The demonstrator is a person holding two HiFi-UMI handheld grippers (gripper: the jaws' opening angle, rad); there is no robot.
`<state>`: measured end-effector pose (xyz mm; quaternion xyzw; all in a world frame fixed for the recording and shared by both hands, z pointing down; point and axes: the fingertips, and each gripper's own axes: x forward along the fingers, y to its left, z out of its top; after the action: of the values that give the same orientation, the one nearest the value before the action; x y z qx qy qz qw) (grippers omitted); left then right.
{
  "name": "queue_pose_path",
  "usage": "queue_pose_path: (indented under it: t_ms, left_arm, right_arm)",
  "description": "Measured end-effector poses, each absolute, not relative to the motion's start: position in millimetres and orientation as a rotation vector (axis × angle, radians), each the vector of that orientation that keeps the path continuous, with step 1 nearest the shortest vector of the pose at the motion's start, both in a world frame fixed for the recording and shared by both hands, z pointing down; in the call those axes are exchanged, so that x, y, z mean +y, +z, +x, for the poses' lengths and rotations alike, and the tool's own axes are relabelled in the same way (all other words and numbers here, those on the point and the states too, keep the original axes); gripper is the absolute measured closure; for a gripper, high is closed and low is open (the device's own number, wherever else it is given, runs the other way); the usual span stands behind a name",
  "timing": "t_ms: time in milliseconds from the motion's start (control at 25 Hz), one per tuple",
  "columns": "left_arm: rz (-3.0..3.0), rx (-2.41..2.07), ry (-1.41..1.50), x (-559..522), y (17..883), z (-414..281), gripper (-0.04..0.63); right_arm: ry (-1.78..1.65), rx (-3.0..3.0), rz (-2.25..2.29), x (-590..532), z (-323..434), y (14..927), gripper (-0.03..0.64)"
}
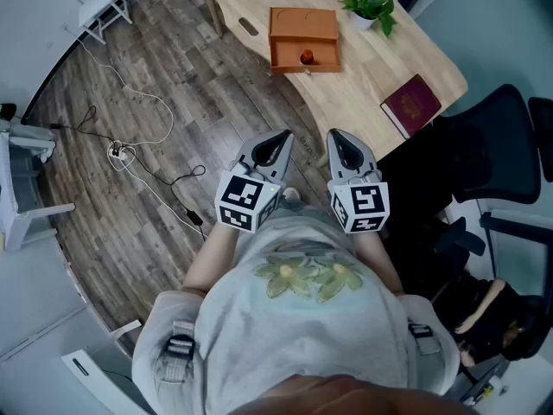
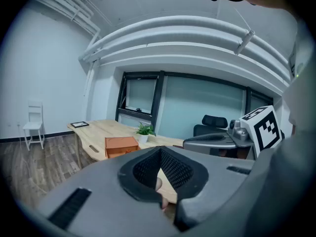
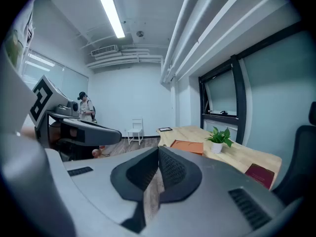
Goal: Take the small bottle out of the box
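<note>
Hard to tell
The red speck point(image 1: 306, 57) at the orange box point(image 1: 303, 33) is showing too small to name; the worktop point(image 1: 371, 67) is running off-frame.

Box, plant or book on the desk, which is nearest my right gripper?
The dark red book, lying flat at the near right corner of the desk. The orange box and potted plant sit farther back from the right gripper.

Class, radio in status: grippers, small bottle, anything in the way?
Both shut, empty: left gripper, right gripper, short of table. Target: small bottle in orange box, front opening. Off to side: plant, red book, not blocking.
</note>
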<state>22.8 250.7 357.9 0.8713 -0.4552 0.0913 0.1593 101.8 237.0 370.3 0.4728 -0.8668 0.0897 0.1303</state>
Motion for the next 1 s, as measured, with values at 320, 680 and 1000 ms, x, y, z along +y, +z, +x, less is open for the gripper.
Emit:
queue_pose_path:
  t_ms: [320, 680, 1000]
  left_arm:
    - [2.461, -1.316, 0.274, 232, 372, 21, 0.588]
    - [2.455, -1.305, 0.284, 193, 379, 27, 0.589]
    - [2.449, -1.294, 0.272, 148, 382, 21, 0.589]
  right_arm:
    - [0.272, -2.524, 1.367, 217, 103, 382, 0.607]
    - [0.252, -2.541, 1.345, 182, 103, 383, 0.607]
    - [0.216, -2.587, 1.317, 140, 95, 375, 0.606]
